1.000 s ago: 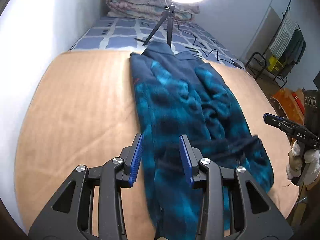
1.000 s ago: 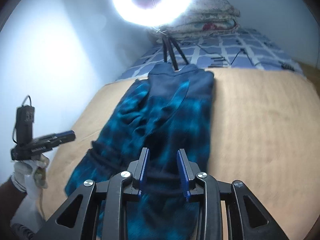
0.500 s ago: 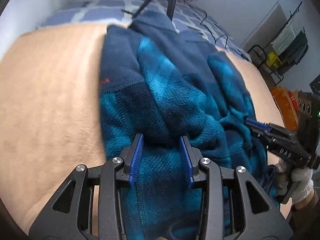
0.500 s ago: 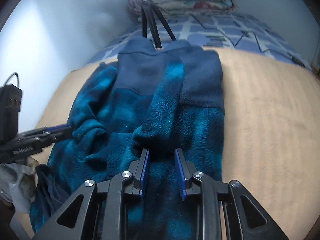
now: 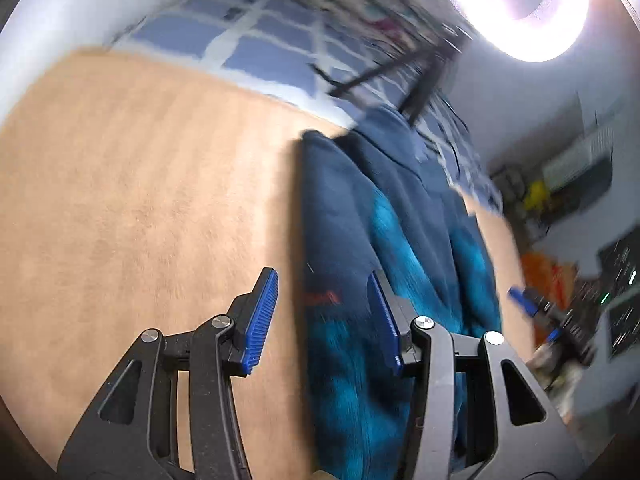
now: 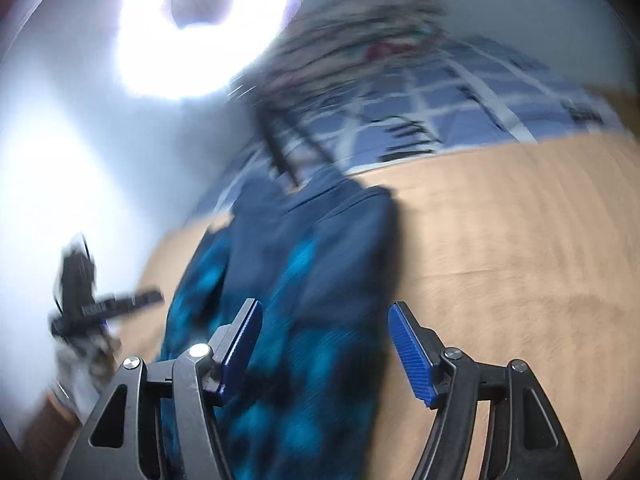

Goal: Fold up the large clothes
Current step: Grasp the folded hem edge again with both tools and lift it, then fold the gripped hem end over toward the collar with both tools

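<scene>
Left wrist view. The left gripper (image 5: 324,316) is seen from behind its two blue-padded fingers (image 5: 262,318), with the jaws parted and opening; the pads press on nothing. The left edge of the blue fleece garment (image 5: 400,248) lies below the gap between them. The garment is stretched lengthwise on the tan blanket (image 5: 140,184), its dark navy end toward the far edge and its mottled turquoise part nearer the camera. Beyond the blanket lies a blue checked sheet (image 5: 256,44), on which stand the dark legs of a tripod (image 5: 416,76) under a bright ring light (image 5: 524,8). At the right edge the right gripper (image 5: 524,304) appears blurred, held in a gloved hand (image 5: 556,364).

Right wrist view. The right gripper (image 6: 326,344) has its jaws wide and opening, with the garment (image 6: 304,288) lying beneath the gap and its right edge just inside the right pad; no cloth is pinched. The garment runs away from the camera on the blanket (image 6: 520,248) to the checked sheet (image 6: 440,112). The ring light (image 6: 204,24) glares at upper left. The left gripper (image 6: 120,304) shows blurred at the left, apart from the garment.
</scene>
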Demonstrator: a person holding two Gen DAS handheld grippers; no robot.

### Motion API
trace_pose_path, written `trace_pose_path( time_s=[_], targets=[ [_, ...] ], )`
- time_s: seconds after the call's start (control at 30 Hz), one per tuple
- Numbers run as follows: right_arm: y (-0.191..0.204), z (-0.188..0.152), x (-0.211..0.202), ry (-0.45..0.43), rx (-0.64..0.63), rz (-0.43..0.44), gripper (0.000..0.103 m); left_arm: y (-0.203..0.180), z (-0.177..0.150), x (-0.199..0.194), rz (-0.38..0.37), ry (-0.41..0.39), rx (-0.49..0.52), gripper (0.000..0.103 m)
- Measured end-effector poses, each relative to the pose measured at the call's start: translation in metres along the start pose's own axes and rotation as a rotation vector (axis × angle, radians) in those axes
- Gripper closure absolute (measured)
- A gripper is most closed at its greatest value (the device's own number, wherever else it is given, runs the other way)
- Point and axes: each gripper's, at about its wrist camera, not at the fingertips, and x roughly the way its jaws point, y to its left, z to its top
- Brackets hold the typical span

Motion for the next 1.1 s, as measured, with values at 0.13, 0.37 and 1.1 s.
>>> trace_pose_path(
  time_s=[0.13, 0.37, 1.1],
  targets=[
    [-0.028, 0.009, 0.021, -0.013, 0.097, 0.028, 0.034, 0.012, 0.014, 0.026, -0.044, 0.012, -0.078, 0.055],
    [-0.043, 0.027, 0.068, 0.012, 0.163, 0.069, 0.037, 0.007, 0.033, 0.053, -0.044, -0.008, -0.099, 0.056],
    [0.038, 0.021, 0.047, -0.068, -0.21, -0.08, 0.098, -0.078, 0.01, 0.013, 0.025, -0.153, 0.177, 0.097]
  ],
)
